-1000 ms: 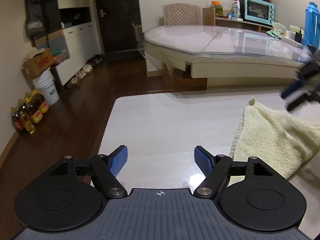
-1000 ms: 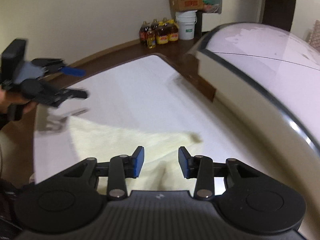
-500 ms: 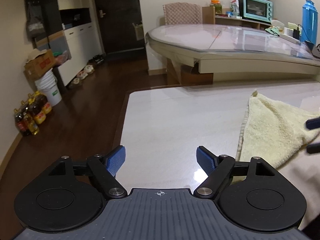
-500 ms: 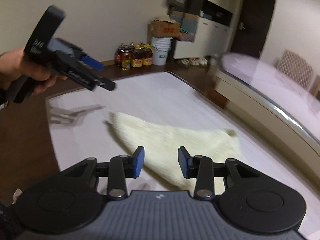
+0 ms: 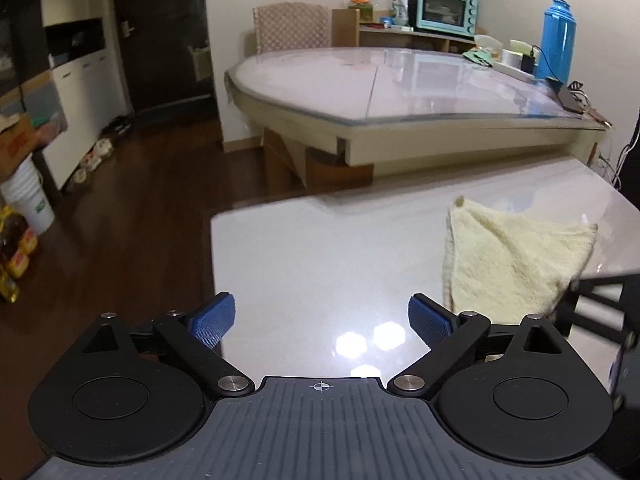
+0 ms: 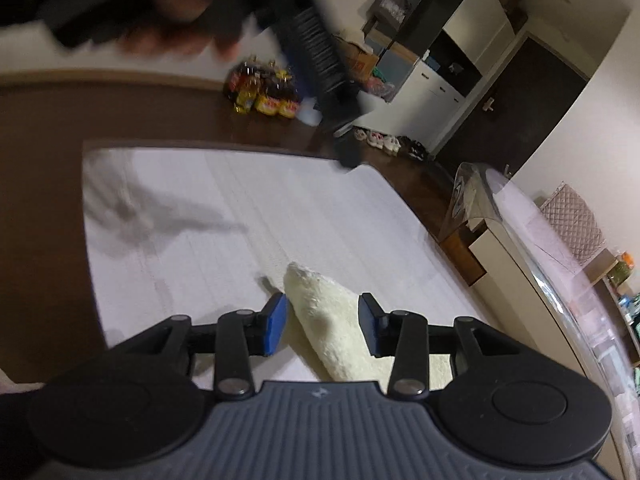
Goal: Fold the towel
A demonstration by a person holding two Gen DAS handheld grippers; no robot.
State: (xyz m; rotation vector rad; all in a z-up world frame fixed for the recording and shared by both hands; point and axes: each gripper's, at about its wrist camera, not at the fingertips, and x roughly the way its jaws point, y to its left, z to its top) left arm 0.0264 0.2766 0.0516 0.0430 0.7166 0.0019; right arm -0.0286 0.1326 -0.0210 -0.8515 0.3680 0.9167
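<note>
A pale yellow towel (image 5: 512, 256) lies folded into a rough triangle on the white table (image 5: 320, 248), at the right in the left wrist view. My left gripper (image 5: 322, 320) is open and empty above the bare table, left of the towel. My right gripper (image 6: 322, 326) is open, its jaws either side of a pointed towel corner (image 6: 320, 300), low over the table (image 6: 240, 208). The right gripper's fingers (image 5: 600, 300) show dark at the towel's near right edge. The left gripper appears blurred, held in a hand (image 6: 168, 4), at the top of the right wrist view.
A larger glass-topped table (image 5: 400, 80) stands beyond the white one, with a blue flask (image 5: 558, 40) and a teal oven (image 5: 438, 8) behind it. Oil bottles (image 6: 264, 92), a bucket (image 5: 28, 200) and cabinets line the dark wood floor on the left.
My right gripper has swung round and come down to the towel's corner. My left gripper has lifted and drawn back. The towel shows its far right corner in the left wrist view.
</note>
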